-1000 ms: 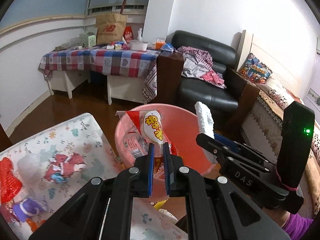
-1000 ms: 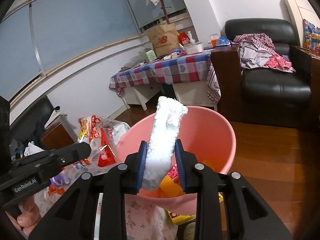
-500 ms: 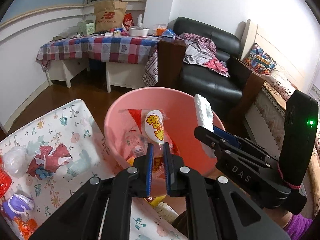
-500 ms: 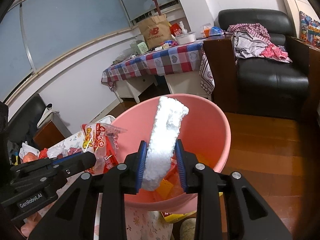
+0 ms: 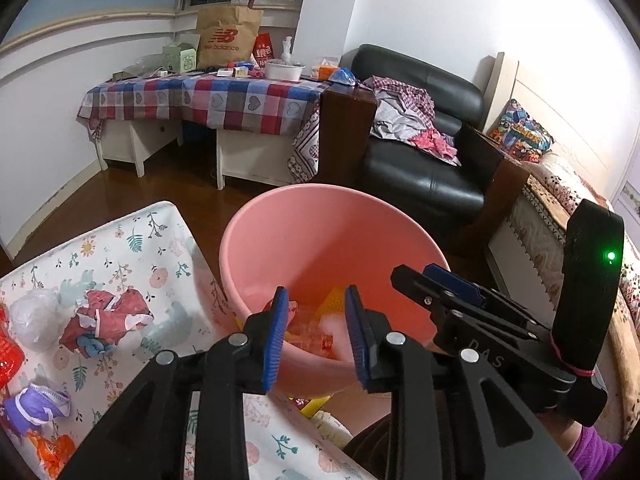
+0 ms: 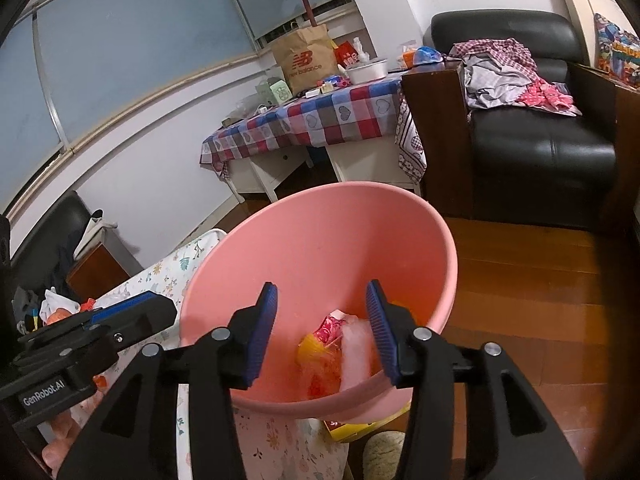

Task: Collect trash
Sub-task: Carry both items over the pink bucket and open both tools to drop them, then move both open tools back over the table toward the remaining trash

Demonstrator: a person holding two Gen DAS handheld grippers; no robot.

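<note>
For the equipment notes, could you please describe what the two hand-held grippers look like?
Both are black plastic frames with silver pivot bolts and ribbed blue pads. The left hand-held gripper reads "GenRobot.AI" on its side; the right hand-held gripper has a green light, and a purple sleeve shows behind it.

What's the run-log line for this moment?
phase: drop done | left gripper: jaws just opened, empty | right gripper: jaws just opened, empty | pink basin: holds trash | floral table: wrappers left

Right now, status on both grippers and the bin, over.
Left gripper and right gripper: jaws just opened, nothing between them. Pink bin holds the dropped trash. More wrappers on the floral cloth. Nothing blocking.
</note>
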